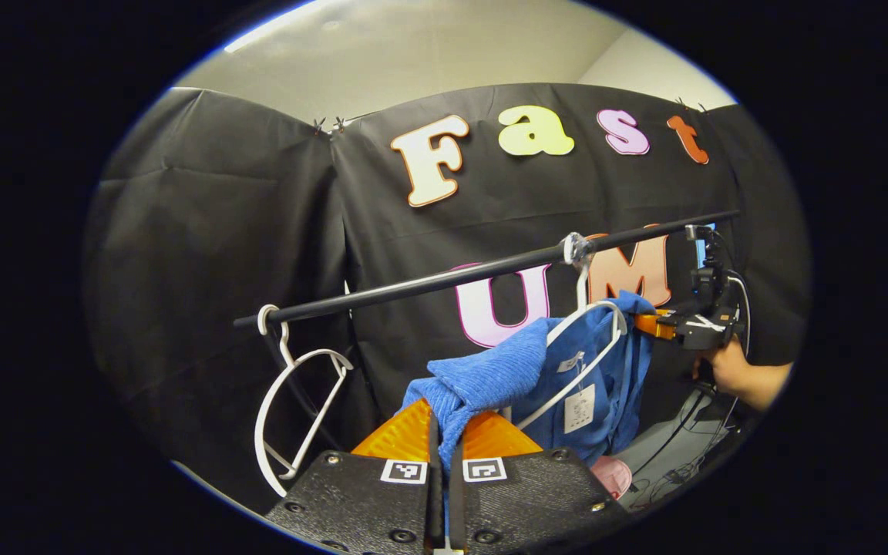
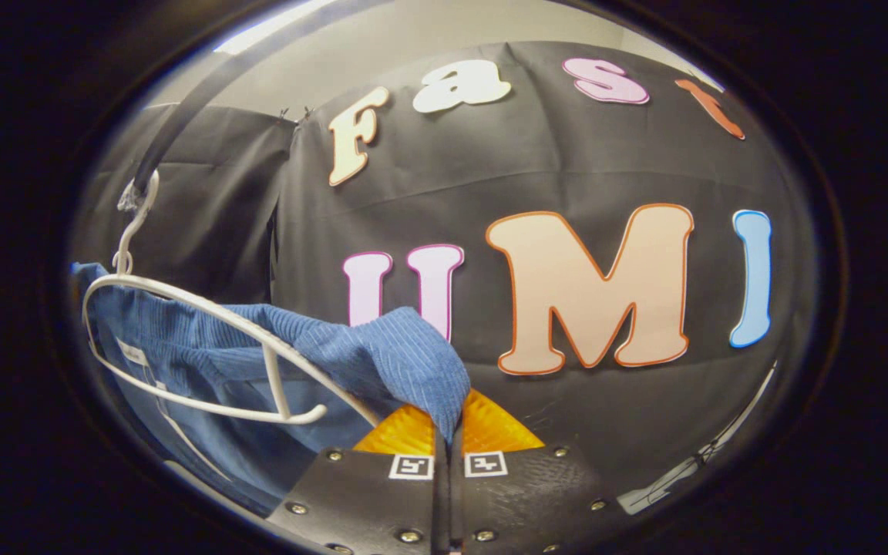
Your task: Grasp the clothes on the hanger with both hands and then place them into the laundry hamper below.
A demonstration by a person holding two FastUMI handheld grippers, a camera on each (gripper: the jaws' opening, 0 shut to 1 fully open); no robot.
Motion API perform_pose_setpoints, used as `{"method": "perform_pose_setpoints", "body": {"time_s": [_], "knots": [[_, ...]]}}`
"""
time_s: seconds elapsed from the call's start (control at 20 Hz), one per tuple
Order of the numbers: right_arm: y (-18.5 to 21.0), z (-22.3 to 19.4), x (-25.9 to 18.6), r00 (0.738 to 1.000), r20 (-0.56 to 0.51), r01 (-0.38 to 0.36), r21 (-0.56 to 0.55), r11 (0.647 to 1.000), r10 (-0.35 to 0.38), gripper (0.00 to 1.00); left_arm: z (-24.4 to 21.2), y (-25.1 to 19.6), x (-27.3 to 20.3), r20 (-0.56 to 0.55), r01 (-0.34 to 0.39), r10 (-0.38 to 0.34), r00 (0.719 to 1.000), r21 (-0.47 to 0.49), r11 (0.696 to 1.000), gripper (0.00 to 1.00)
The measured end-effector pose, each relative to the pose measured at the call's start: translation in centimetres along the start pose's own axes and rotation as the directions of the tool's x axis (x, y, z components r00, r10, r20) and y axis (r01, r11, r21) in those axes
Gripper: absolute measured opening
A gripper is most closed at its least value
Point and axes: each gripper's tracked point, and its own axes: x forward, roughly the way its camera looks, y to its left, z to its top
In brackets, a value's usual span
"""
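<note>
left claw (image 1: 445, 432): pressed together on a bunched fold of the blue top (image 1: 490, 374); cloth runs right down between the two fingers, so yeah, it's pinching it.
right claw (image 2: 450, 428): same deal in the right gripper view, fingers squeezed onto the other end of the top (image 2: 390, 358), fabric draping over the tips.
right claw from afar: in the left gripper view you can see it out by the right end of the rail (image 1: 490, 270), a hand (image 1: 737, 374) holding it, its tip touching the top's far edge.
top: ribbed blue knit, partly on its hanger (image 1: 583, 362) and stretched between the two claws. One shoulder is bunched toward the left claw, and a white tag (image 1: 579, 407) hangs inside.
hanger: white wire, hooked on the rail near its middle, tilted. In the right gripper view its frame (image 2: 205, 351) sits bare in front of the cloth at that end.
spare hanger (image 1: 294, 401): white, hooked near the rail's left end, well apart from the top.
rail: black bar running across in front of the cloth wall, sloping up toward the right in the left gripper view.
below: something pink (image 1: 613, 474) peeks out under the top, can't tell what it is. Cables (image 1: 675, 455) lie lower right.
</note>
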Motion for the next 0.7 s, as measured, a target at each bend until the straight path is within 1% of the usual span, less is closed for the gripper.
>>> {"method": "perform_pose_setpoints", "body": {"time_s": [0.1, 0.3, 0.4, 0.45, 0.6, 0.7], "knots": [[0.3, -0.5, 0.3, 1.000, 0.002, -0.004, -0.004, 1.000, 0.004, 0.00, -0.4, 0.6, 0.6, -0.008, -0.003, 0.003, 1.000, -0.011, 1.000, 0.03], [1.4, -2.0, 1.3, 1.000, -0.017, -0.005, -0.005, 1.000, 0.005, 0.00, -1.9, 1.4, 1.5, -0.025, -0.012, 0.012, 1.000, 0.001, 1.000, 0.03], [1.5, -2.8, 1.6, 1.000, -0.030, -0.007, -0.007, 1.000, 0.007, 0.00, -2.8, 2.1, 1.7, -0.035, -0.029, 0.029, 0.999, 0.006, 1.000, 0.03], [1.4, -3.2, 1.8, 0.999, -0.038, -0.005, -0.013, 1.000, 0.005, 0.00, -3.2, 2.6, 1.9, -0.028, -0.043, 0.043, 0.999, -0.006, 0.999, 0.03], [1.7, -4.5, 1.9, 0.998, -0.062, -0.014, -0.019, 1.000, 0.013, 0.01, -6.2, 2.9, 2.9, -0.070, -0.057, 0.048, 0.996, -0.122, 0.991, 0.03], [1.6, -5.1, 1.7, 0.997, -0.076, -0.008, -0.041, 0.999, 0.005, 0.00, -8.0, 2.9, 3.4, -0.083, -0.070, 0.058, 0.995, -0.160, 0.985, 0.03]]}}
